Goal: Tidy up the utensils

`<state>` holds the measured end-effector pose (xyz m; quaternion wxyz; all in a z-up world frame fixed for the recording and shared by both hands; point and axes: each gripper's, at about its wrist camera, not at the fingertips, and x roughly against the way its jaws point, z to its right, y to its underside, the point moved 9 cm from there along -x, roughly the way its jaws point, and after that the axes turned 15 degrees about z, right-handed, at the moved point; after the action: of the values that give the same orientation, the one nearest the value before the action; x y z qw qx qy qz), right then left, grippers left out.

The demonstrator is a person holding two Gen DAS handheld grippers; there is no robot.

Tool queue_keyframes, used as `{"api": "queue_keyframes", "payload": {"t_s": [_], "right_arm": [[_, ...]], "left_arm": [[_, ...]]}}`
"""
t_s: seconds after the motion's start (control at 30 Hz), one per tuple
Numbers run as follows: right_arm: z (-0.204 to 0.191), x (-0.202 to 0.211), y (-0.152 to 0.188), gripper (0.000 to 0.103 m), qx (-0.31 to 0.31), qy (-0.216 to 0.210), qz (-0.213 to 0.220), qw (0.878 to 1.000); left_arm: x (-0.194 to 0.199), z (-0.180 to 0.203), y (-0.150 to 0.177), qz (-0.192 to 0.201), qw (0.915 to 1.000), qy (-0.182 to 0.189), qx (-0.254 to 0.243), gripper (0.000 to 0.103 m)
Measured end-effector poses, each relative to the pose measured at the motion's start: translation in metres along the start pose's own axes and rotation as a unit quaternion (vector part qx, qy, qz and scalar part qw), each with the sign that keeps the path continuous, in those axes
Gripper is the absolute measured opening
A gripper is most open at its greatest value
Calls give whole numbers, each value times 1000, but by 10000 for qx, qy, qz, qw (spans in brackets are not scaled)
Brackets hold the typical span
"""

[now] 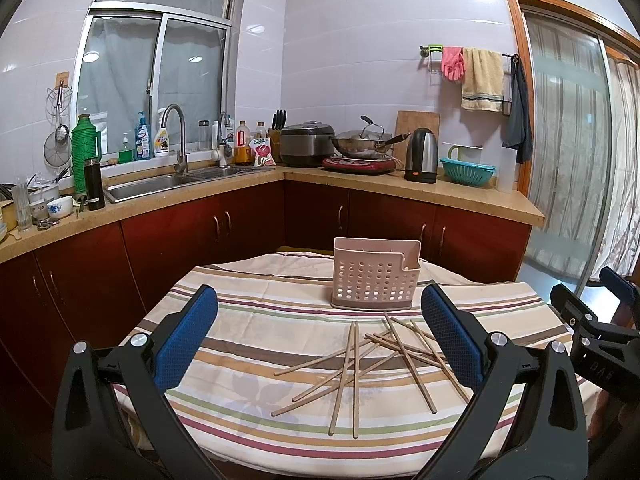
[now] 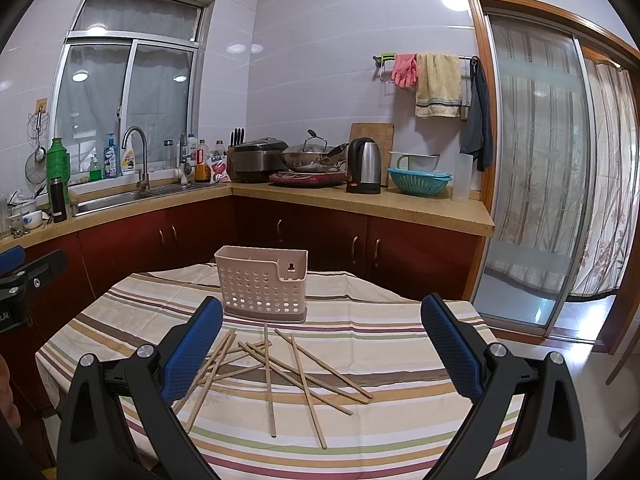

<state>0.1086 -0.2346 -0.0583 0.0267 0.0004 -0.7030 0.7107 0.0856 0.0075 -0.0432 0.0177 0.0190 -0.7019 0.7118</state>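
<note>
Wooden chopsticks (image 1: 372, 364), about ten, crisscrossed on the striped cloth-covered tabletop (image 1: 256, 308) just in front of one pale pink perforated plastic utensil holder (image 1: 375, 276), left tool (image 1: 320, 336) spread wide, empty, right tool (image 2: 322, 344) likewise spread above the pile.

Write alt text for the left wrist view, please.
Wooden chopsticks lie scattered and crossed on a striped tablecloth, in front of an upright pink perforated utensil holder. The left tool hangs open above them, holding nothing; kitchen counters stand behind.
</note>
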Motion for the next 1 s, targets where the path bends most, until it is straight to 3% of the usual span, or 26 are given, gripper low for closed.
{"api": "queue_keyframes", "payload": {"t_s": [0.83, 1.0], "right_arm": [[1, 0, 0, 97, -12, -11, 5, 10000], [2, -8, 12, 97, -20, -40, -69, 10000]], "left_arm": [[-1, 1, 1, -44, 10000, 10, -10, 99], [-5, -6, 19, -128, 9999, 50, 27, 99]]}}
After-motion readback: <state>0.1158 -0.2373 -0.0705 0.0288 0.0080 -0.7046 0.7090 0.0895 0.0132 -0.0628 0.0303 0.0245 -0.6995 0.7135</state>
